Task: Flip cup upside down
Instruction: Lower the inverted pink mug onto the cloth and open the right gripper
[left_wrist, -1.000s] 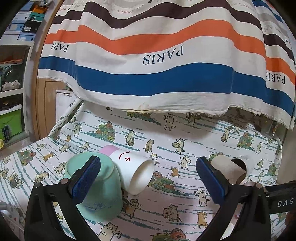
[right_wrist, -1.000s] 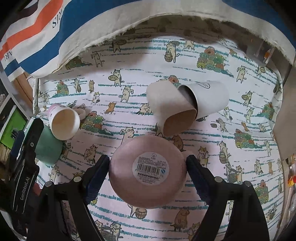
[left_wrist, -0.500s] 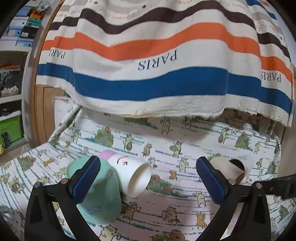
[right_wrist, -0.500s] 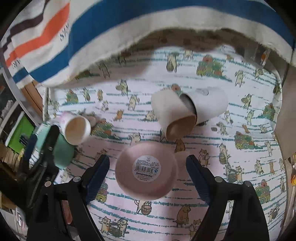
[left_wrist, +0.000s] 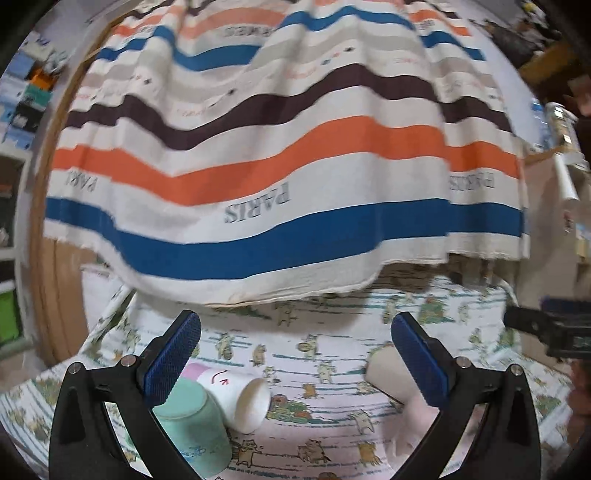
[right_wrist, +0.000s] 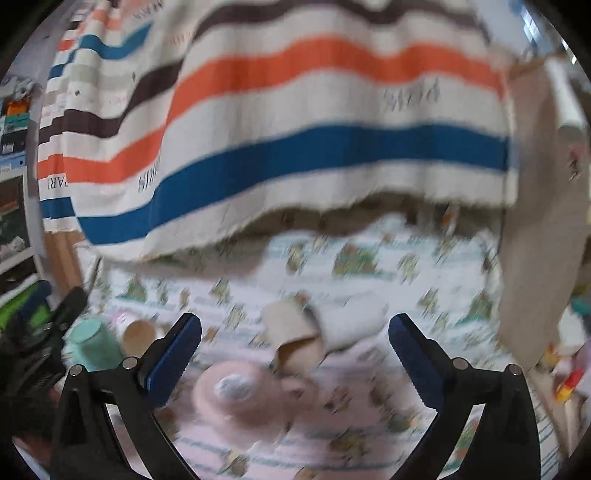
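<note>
Lighting's soft and even in both views, no harsh glare anywhere. The striped cloth (left_wrist: 258, 177) throws a dim shadow band on the surface (left_wrist: 332, 354) right under its hem. Left wrist view is only a bit soft. Right wrist view is heavily smeared, and the pink cup (right_wrist: 240, 391) is a blurry blob. Fisheye bends everything near the dark corners.
</note>
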